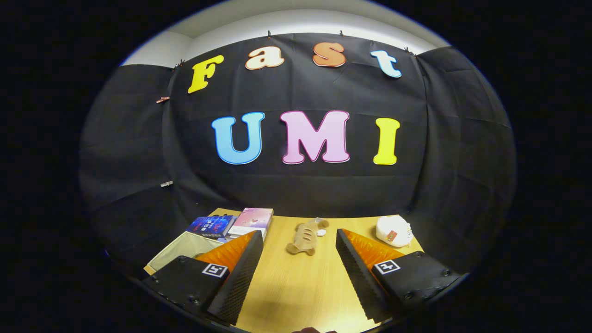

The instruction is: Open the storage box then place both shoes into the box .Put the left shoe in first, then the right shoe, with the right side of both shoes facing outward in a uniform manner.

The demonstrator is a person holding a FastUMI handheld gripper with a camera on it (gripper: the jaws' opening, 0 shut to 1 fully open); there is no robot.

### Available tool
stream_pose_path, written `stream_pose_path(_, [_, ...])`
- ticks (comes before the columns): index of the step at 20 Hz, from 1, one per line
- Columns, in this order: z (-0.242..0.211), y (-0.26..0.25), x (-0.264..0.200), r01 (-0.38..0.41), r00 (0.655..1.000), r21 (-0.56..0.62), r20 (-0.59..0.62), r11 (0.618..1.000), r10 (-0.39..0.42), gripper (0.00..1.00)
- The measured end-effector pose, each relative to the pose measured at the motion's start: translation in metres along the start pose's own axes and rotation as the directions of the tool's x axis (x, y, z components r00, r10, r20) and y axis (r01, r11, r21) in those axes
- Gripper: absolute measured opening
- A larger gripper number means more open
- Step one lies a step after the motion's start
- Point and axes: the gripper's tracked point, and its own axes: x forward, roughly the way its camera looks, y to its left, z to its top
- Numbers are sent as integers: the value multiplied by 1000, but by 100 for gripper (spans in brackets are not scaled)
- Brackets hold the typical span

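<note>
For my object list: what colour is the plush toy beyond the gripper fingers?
Tan-brown plush toy, seen in the gripper view on the wooden table.

The storage box (185, 249) is sitting at the left edge of the worktop (296, 286), toward its near left corner. It is pale beige with a lighter rim, lying square and level. The left finger is partly hiding it, so I cannot tell whether it is open. The gripper (298, 232) is hanging with fingers spread wide, gripping nothing.

books (231, 225) | plush toy (306, 237) | white toy (393, 231) | wooden table (296, 282)
</note>
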Motion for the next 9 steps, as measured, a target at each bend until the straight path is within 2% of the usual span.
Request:
stream_pose_path(4, [-5,-27,-4,46,998,-4,34,999,-46,98])
stream_pose_path(9, [-15,-45,-3,86,996,-1,15,996,-86,98])
